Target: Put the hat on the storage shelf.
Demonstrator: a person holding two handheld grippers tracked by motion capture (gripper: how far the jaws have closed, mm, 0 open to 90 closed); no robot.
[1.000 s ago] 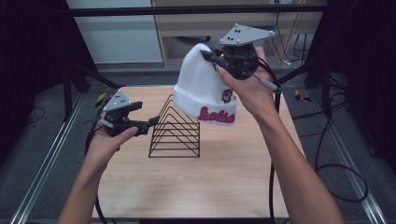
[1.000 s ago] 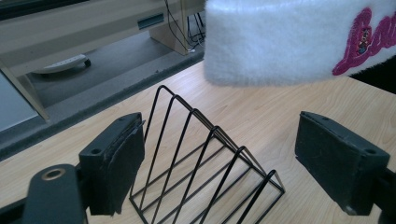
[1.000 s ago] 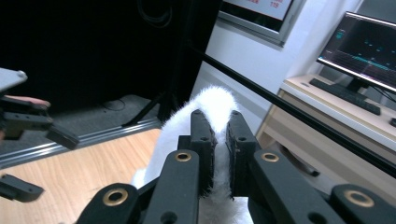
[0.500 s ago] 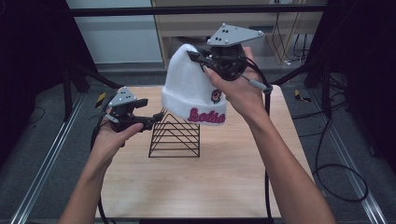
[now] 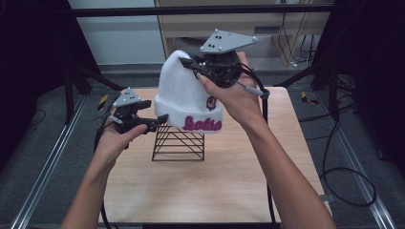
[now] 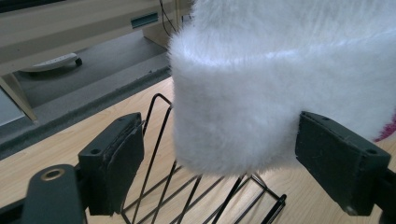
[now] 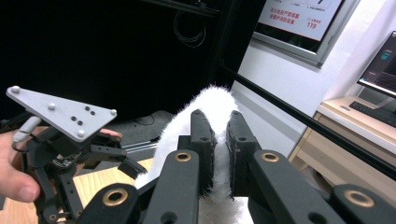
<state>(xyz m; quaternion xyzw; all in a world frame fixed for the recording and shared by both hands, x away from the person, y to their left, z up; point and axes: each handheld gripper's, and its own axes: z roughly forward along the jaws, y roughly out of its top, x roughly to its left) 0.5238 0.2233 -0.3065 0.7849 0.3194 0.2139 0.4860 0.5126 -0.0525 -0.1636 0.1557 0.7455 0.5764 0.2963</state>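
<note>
While you're holding things up:
right gripper [image 5: 191, 64]: you're pinching the hat [image 5: 184, 93] top.
left gripper [image 5: 160, 120]: jaws gaping around its brim, over the rack [image 5: 177, 145].

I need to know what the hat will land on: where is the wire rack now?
In the high view the wire rack stands mid-table, right under the white hat, with the left gripper by its upper left corner.

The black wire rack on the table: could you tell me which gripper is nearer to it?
Left. The left gripper hangs open right at the wire rack's upper left corner, its jaws either side of the white beanie's brim. The right gripper is higher, clamped on the beanie's crown.
</note>
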